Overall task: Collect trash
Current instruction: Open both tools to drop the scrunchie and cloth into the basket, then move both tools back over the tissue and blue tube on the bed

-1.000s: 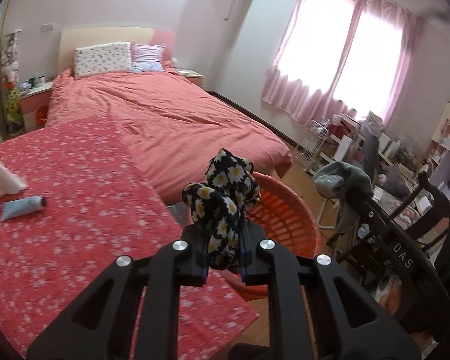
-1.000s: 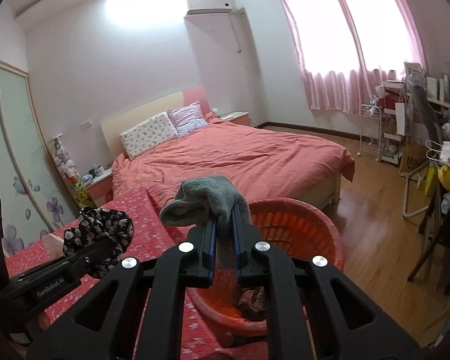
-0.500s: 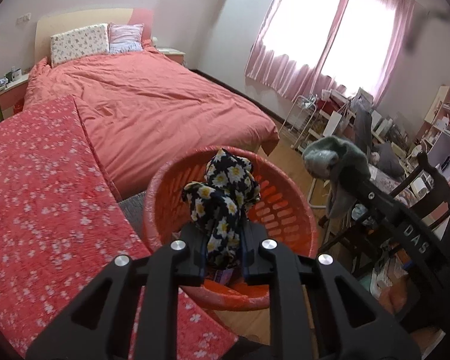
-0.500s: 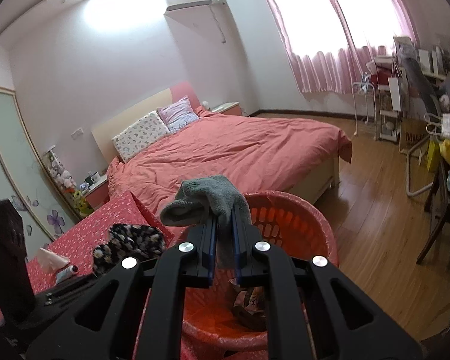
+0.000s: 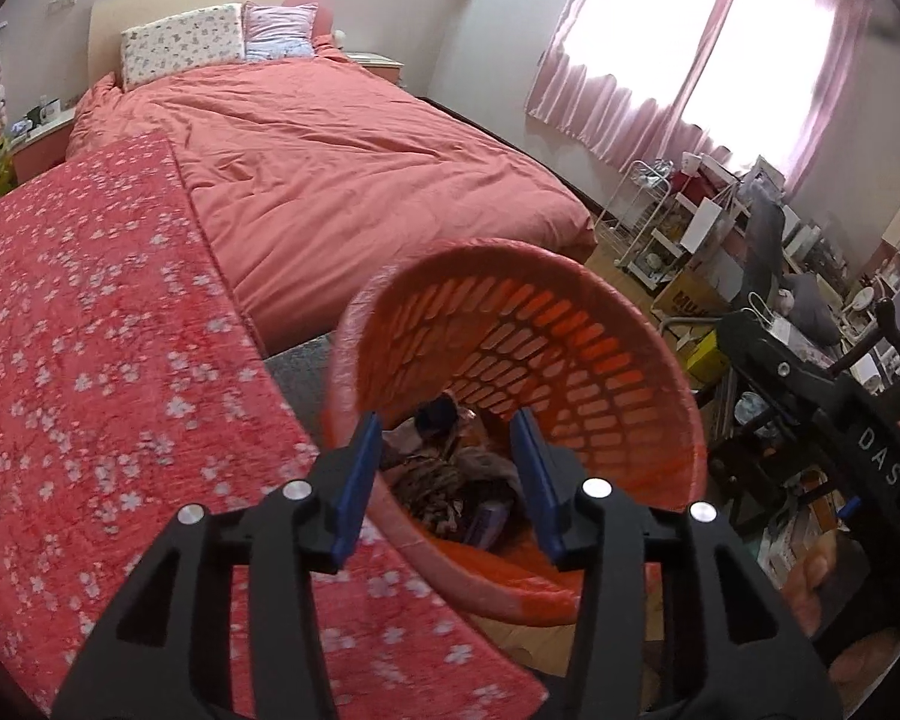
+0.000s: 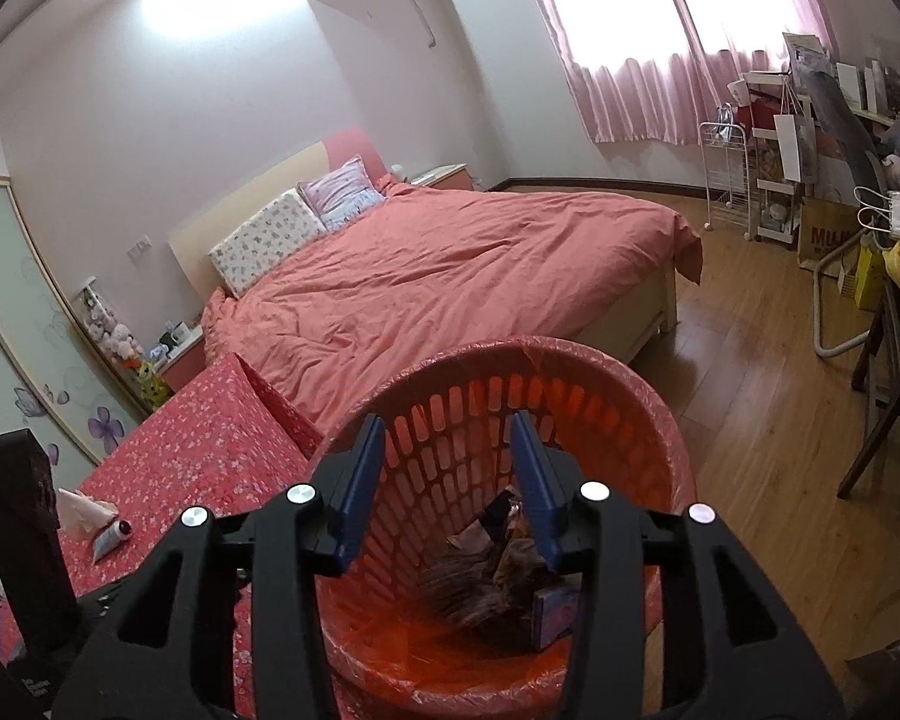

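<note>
I had both grippers over the orange slatted basket point(image 6: 660, 438), left gripper point(image 5: 447, 468) and right gripper point(image 6: 447, 471) each opening with nothing between the jaws. Discarded items point(image 6: 486, 588) lay heaped in its bottom. On the bench point(image 6: 210, 432), a small tube point(image 6: 111, 537) and crumpled tissue point(image 6: 81, 510) remained for collecting.
</note>
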`<state>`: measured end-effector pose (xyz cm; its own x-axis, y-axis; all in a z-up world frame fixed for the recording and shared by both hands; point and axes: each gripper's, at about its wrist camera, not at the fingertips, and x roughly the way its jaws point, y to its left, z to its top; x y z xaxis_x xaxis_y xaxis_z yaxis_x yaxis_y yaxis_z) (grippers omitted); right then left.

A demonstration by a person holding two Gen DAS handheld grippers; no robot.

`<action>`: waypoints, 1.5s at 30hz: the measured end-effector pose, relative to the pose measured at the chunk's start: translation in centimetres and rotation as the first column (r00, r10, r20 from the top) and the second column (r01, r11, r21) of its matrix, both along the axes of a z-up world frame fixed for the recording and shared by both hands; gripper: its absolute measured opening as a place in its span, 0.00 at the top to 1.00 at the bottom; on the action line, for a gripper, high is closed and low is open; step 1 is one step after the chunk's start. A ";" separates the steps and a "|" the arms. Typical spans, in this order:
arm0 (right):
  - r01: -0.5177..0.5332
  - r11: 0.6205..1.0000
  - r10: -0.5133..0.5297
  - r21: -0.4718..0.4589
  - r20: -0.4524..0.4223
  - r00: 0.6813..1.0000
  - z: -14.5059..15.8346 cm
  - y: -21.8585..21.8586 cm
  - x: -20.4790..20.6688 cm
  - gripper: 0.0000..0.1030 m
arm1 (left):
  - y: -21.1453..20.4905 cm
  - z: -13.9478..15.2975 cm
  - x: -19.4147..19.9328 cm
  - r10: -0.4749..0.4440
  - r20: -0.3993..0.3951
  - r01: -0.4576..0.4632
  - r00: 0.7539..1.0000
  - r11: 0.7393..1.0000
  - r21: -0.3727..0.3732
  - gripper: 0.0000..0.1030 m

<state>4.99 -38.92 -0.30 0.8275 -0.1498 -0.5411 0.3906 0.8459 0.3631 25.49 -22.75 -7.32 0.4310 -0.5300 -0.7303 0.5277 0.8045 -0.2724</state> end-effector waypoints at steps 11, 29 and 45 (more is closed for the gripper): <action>-0.045 0.998 0.045 -0.053 -0.018 0.999 0.9 2.2 1.2 0.57 | 7.4 0.9 0.6 0.131 0.053 -0.134 0.990 0.989 0.057 0.49; -0.469 0.874 0.454 -0.124 -0.132 0.881 0.8 18.1 9.4 0.49 | 31.2 1.5 0.8 0.591 0.144 -0.607 0.794 0.784 0.129 0.36; -0.691 0.722 0.659 -0.043 -0.263 0.705 -2.0 32.9 20.2 0.49 | 45.0 1.2 -1.3 0.753 0.110 -0.761 0.648 0.639 0.109 0.32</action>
<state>25.16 -5.98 -2.34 0.5990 0.3226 -0.7329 -0.2506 0.9448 0.2111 24.17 22.23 -6.11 0.6746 0.0986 -0.7316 -0.2733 0.9540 -0.1234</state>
